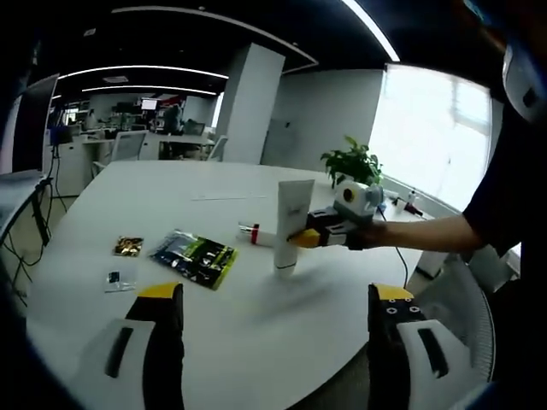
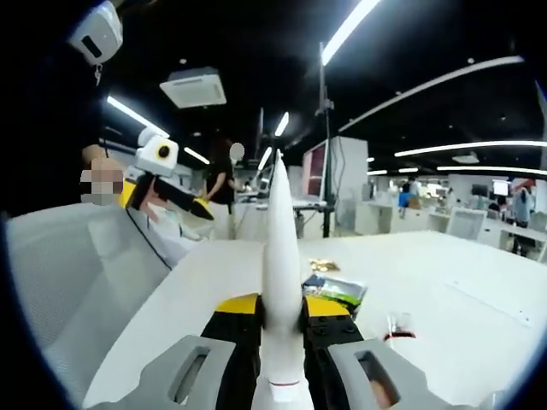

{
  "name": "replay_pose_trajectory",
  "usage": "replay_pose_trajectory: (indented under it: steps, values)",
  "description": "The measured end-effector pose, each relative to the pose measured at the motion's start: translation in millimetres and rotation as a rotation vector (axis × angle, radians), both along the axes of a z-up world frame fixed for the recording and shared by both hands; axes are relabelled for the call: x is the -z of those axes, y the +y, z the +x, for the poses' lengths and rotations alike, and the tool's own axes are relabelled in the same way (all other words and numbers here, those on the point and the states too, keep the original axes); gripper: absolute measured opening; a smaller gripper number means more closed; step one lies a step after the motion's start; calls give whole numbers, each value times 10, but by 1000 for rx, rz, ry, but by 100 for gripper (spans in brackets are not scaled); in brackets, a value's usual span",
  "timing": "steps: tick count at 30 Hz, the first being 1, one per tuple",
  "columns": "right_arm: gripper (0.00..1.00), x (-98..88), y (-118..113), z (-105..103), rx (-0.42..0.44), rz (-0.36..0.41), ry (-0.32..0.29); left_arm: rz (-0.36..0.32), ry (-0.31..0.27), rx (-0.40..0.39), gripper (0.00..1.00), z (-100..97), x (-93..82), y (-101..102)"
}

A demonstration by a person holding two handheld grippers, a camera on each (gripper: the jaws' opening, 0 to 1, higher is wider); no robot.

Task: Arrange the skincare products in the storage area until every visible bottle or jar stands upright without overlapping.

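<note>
Right tongs (image 2: 280,329) pinch a white tube (image 2: 281,256) standing cap-down on the counter (image 1: 256,325); left tongs (image 1: 275,320) hover spread (packets (image 1: 195,254) nearby).

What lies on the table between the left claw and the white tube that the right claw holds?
Nothing: in the left gripper view, the table is bare from the left claw to the upright white tube in the right claw.

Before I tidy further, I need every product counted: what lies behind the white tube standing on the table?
Behind the white tube, a small red-capped bottle lies on the table. The right gripper covers what is beside it.
</note>
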State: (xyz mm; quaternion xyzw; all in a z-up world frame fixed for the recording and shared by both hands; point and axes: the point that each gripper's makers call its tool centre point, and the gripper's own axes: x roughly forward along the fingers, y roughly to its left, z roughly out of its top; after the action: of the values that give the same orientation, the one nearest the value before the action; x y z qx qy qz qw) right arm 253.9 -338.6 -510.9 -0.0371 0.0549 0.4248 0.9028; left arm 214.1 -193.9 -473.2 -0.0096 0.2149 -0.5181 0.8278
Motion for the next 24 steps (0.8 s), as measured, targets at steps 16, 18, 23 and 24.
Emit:
replay_pose_trajectory:
  steps: [16,18,23,24]
  values:
    - [10,41,-104,-46,-16,-43,41,0,3,3,79,-14,13,17]
    - [10,45,-92,-59,-29,-52,44,2,2,4,78,-18,18,16]
    - [11,52,-101,-54,-28,-59,62,0,2,-1,78,-9,17,27]
    - [11,52,-103,-48,-23,-53,68,-1,2,-3,78,-7,16,28]
